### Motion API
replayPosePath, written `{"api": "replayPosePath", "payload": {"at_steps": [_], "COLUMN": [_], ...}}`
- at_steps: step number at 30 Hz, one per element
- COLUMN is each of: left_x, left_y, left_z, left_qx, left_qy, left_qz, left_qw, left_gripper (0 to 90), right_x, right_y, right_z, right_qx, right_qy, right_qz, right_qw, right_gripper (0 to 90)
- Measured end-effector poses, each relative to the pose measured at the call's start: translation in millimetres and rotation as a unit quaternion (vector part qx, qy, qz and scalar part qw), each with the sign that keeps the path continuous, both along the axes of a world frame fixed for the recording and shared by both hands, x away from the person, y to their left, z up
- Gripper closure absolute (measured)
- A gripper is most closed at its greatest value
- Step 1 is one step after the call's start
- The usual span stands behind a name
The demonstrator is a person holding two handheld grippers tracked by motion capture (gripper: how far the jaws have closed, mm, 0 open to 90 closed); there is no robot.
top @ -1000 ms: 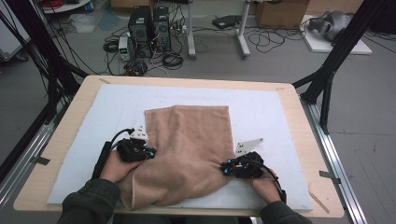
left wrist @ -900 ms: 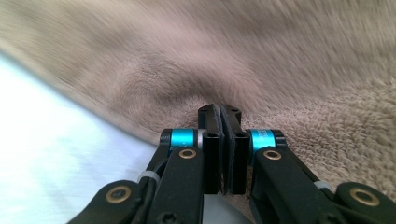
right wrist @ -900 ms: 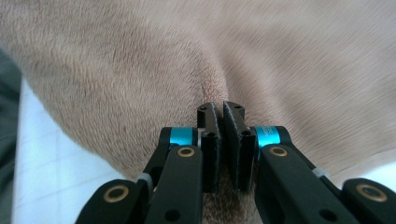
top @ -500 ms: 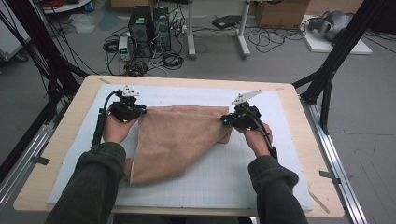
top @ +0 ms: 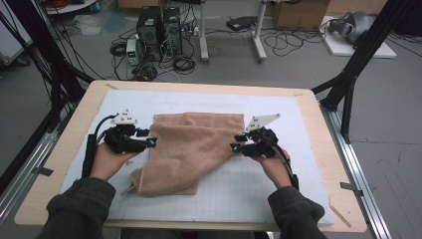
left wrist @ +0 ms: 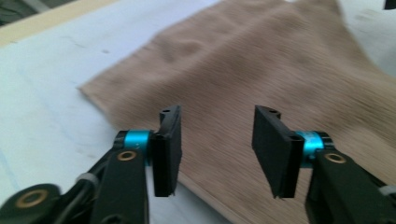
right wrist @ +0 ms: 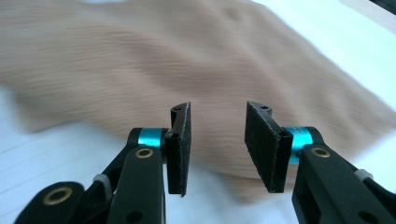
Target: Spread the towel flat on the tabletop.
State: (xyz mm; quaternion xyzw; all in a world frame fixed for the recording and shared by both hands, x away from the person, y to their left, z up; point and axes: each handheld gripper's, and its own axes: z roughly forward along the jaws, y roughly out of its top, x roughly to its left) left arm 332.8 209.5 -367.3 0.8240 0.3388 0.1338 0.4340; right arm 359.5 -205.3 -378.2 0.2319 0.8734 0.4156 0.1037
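I had the towel [top: 191, 149] lying folded on the white mat [top: 308, 129] that covers the tabletop [top: 69, 134], nearer the far edge than the near one and roughly midway between the left and right edges; its far edge ran straight and parallel to the far edge of the tabletop, while its near part narrowed and sagged toward the near left, ending in a rumpled fold.

My left gripper [top: 152, 142] sat just beside the towel's left edge, with its tips pointing right toward the cloth; its jaws had just been opening, and in the left gripper view [left wrist: 217, 149] they stood apart with nothing between the pads; the towel [left wrist: 261, 79] lay beyond and below them, its near edge running slantwise under the gap, and I saw bare mat [left wrist: 51, 102] to the left of it.

My right gripper [top: 233, 147] sat at the towel's right edge, tips pointing left; its jaws had likewise just been opening, and in the right gripper view [right wrist: 217, 149] they were parted and empty; the towel [right wrist: 187, 60] spread out ahead of and beneath them, blurred, not touching either pad as far as I could tell; the mat [right wrist: 56, 154] showed pale at the lower left.
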Motion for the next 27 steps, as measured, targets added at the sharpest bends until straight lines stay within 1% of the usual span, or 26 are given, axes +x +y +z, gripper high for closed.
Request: {"api": "replayPosePath", "payload": {"at_steps": [1, 2, 3, 4, 5, 6, 7, 8, 9, 10, 11, 12, 13, 14, 15, 17, 18, 20, 21, 22, 23, 24, 25, 26, 27], "left_x": [-8.2, -16.1, -23.0, -28.8, -33.2, -36.4, -38.2, -38.8, -37.9, -36.7, -35.4, -34.0, -33.4, -32.6, -32.0, -32.8, -33.7, -36.5, -37.8, -38.4, -37.8, -35.8, -31.2, -24.7, -14.3], "left_y": [-1.6, -4.0, -6.9, -9.6, -12.6, -15.6, -18.7, -21.0, -22.0, -22.6, -24.5, -26.3, -27.8, -28.2, -28.5, -27.3, -25.9, -22.9, -21.7, -20.5, -19.8, -19.9, -20.2, -21.1, -23.5], "left_z": [-1.7, -3.2, -5.2, -8.0, -11.1, -14.5, -18.5, -23.1, -28.1, -33.4, -39.0, -44.0, -48.3, -51.0, -52.1, -50.1, -47.9, -42.2, -38.5, -34.3, -29.6, -24.5, -19.9, -15.5, -11.0], "left_qx": [-0.007, -0.009, -0.006, -0.005, -0.004, 0.004, 0.018, 0.026, 0.027, 0.029, 0.036, 0.044, 0.042, 0.035, 0.031, 0.026, 0.021, 0.006, -0.001, -0.003, 0.001, 0.005, 0.006, 0.007, 0.007], "left_qy": [0.001, 0.003, 0.003, 0.006, 0.010, 0.011, 0.012, 0.015, 0.020, 0.024, 0.028, 0.031, 0.034, 0.037, 0.038, 0.039, 0.039, 0.042, 0.042, 0.039, 0.030, 0.021, 0.016, 0.010, 0.005], "left_qz": [-0.014, -0.024, -0.035, -0.047, -0.057, -0.064, -0.069, -0.071, -0.075, -0.077, -0.077, -0.079, -0.076, -0.075, -0.075, -0.074, -0.076, -0.080, -0.081, -0.083, -0.082, -0.078, -0.074, -0.068, -0.061], "left_qw": [0.9999, 0.9997, 0.9994, 0.9989, 0.9983, 0.9979, 0.9974, 0.9970, 0.9967, 0.9963, 0.9960, 0.9955, 0.9956, 0.9959, 0.9959, 0.9962, 0.9961, 0.9959, 0.9958, 0.9958, 0.9962, 0.9967, 0.9971, 0.9976, 0.9981], "left_gripper": [49.2, 48.7, 47.3, 45.9, 45.3, 45.3, 45.7, 47.2, 50.4, 55.4, 60.8, 65.7, 69.7, 73.6, 76.6, 78.8, 79.5, 80.0, 80.1, 80.2, 80.2, 80.2, 80.3, 80.4, 80.4], "right_x": [-11.0, -18.1, -24.9, -29.5, -32.4, -34.1, -34.7, -34.4, -33.4, -31.1, -29.6, -27.5, -25.0, -22.3, -20.8, -18.2, -17.5, -18.1, -19.8, -21.9, -23.9, -25.5, -25.3, -23.2, -18.5], "right_y": [4.1, 7.7, 11.8, 15.9, 20.2, 24.7, 29.4, 34.9, 40.8, 46.7, 52.5, 57.6, 62.2, 66.3, 70.2, 75.7, 75.8, 71.0, 67.6, 63.9, 59.5, 54.9, 50.9, 48.0, 46.8], "right_z": [-2.4, -5.4, -9.0, -13.0, -17.6, -22.5, -27.2, -32.1, -36.1, -39.5, -42.3, -45.0, -47.4, -50.0, -52.8, -57.0, -56.8, -51.8, -47.2, -41.1, -34.1, -26.1, -17.9, -9.8, -2.8], "right_qx": [-0.001, -0.003, -0.004, -0.011, -0.013, -0.006, -0.010, -0.020, -0.027, -0.028, -0.034, -0.034, -0.028, -0.028, -0.032, -0.040, -0.040, -0.024, -0.022, -0.024, -0.023, -0.019, -0.013, -0.011, -0.017], "right_qy": [-0.004, -0.008, -0.007, -0.010, -0.006, 0.001, 0.004, 0.000, 0.005, 0.008, 0.005, -0.001, 0.001, -0.002, -0.007, -0.004, -0.003, 0.016, 0.025, 0.032, 0.030, 0.027, 0.021, 0.015, 0.006], "right_qz": [0.013, 0.026, 0.038, 0.046, 0.052, 0.058, 0.063, 0.067, 0.067, 0.070, 0.070, 0.069, 0.065, 0.064, 0.068, 0.086, 0.093, 0.105, 0.109, 0.113, 0.116, 0.114, 0.110, 0.105, 0.098], "right_qw": [0.9999, 0.9996, 0.9993, 0.9988, 0.9985, 0.9983, 0.9979, 0.9976, 0.9974, 0.9971, 0.9969, 0.9971, 0.9975, 0.9976, 0.9971, 0.9955, 0.9949, 0.9940, 0.9934, 0.9928, 0.9925, 0.9930, 0.9936, 0.9943, 0.9950], "right_gripper": [57.7, 56.7, 54.9, 53.2, 50.8, 48.5, 46.8, 44.9, 42.8, 42.5, 42.9, 44.3, 46.8, 54.2, 62.0, 78.2, 82.6, 84.5, 84.8, 85.0, 85.0, 85.0, 85.0, 84.9, 84.9]}}
